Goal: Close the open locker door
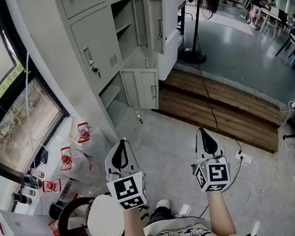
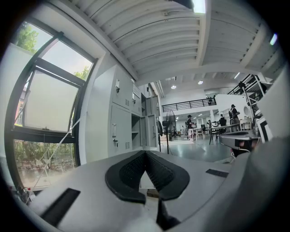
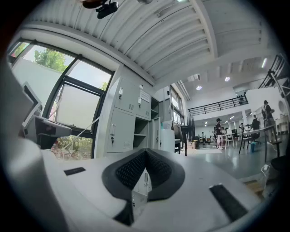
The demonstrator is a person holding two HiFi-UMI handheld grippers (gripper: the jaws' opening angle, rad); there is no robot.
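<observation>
A grey bank of lockers (image 1: 98,45) stands ahead by the window. An upper compartment has its door (image 1: 155,24) swung open, and a lower compartment's door (image 1: 142,88) also hangs open. My left gripper (image 1: 120,145) and right gripper (image 1: 204,132) are held side by side well short of the lockers, pointing level at them. Both are shut with nothing between the pads. The left gripper view has its closed tips (image 2: 145,154) below the lockers (image 2: 122,122). In the right gripper view the closed tips (image 3: 145,152) lie under the open door (image 3: 156,133).
A standing fan (image 1: 198,19) is right of the lockers on a raised wooden step (image 1: 217,109). A power strip and cables (image 1: 244,158) lie on the floor at right. A round stool (image 1: 105,220) and red-capped bottles (image 1: 65,157) sit at my left, under the window (image 1: 8,108).
</observation>
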